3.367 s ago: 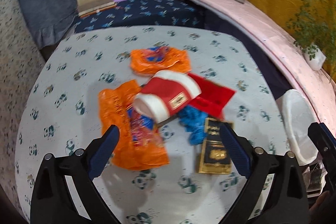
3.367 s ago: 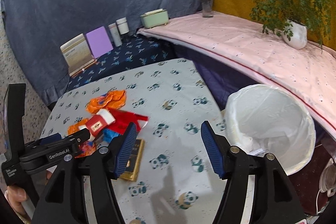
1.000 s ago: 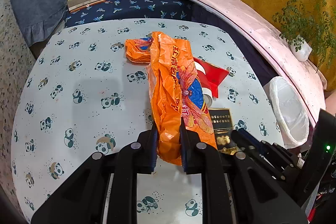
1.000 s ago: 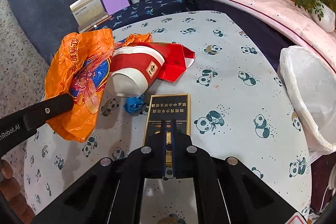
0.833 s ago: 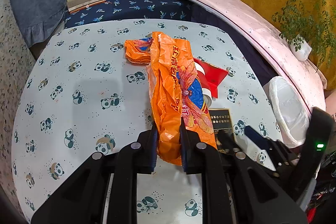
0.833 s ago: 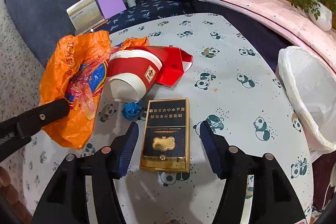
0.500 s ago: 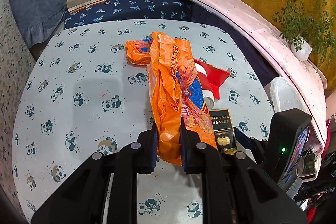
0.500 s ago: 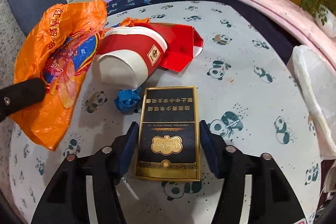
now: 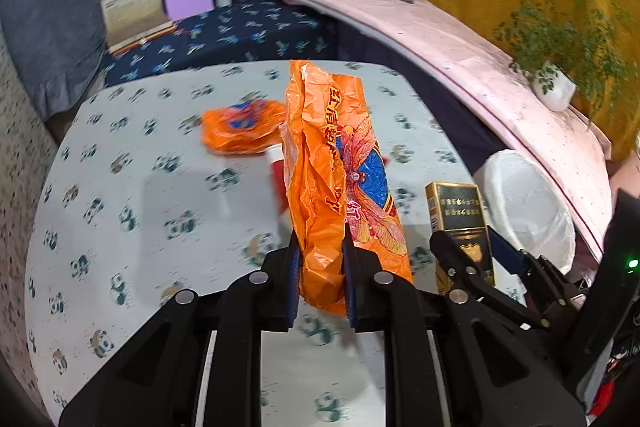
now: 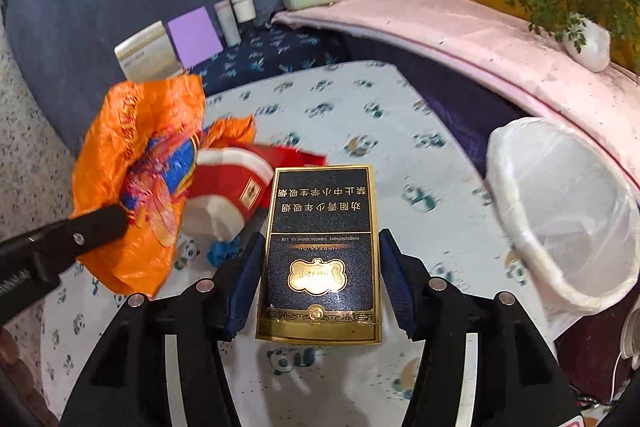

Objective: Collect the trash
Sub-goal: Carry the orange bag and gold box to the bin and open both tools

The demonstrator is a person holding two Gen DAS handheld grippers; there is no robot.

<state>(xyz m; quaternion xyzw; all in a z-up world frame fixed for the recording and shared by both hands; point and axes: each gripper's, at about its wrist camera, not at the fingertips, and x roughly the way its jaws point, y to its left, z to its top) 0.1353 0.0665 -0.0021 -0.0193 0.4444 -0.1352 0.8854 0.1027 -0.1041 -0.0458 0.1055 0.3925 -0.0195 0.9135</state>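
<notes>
Left gripper (image 9: 320,281): jaws drawn close together, clamped on the lower end of the orange plastic bag (image 9: 340,183), which stands up from the jaws above the desk (image 9: 140,195); right gripper (image 10: 322,283): jaws set wider, pressed against the two long edges of the black-and-gold cigarette box (image 10: 320,251), held clear of the panda-print cloth.

Left wrist view: a second crumpled orange wrapper (image 9: 240,131) lies on the desk behind the held bag; the cigarette box (image 9: 460,219) appears upright to the right, gripped in the right gripper (image 9: 480,259), just before the white-lined trash bin (image 9: 528,211); the bag hides most of the red items.

Right wrist view: the red-and-white carton (image 10: 228,191) lies on its side on the desk, a red flattened packet (image 10: 296,157) behind it and a small blue scrap (image 10: 224,251) in front; the orange plastic bag (image 10: 136,179) hangs at left from the left gripper (image 10: 100,221); the trash bin (image 10: 568,211) stands at right beside the desk, its mouth tilted toward the camera.
</notes>
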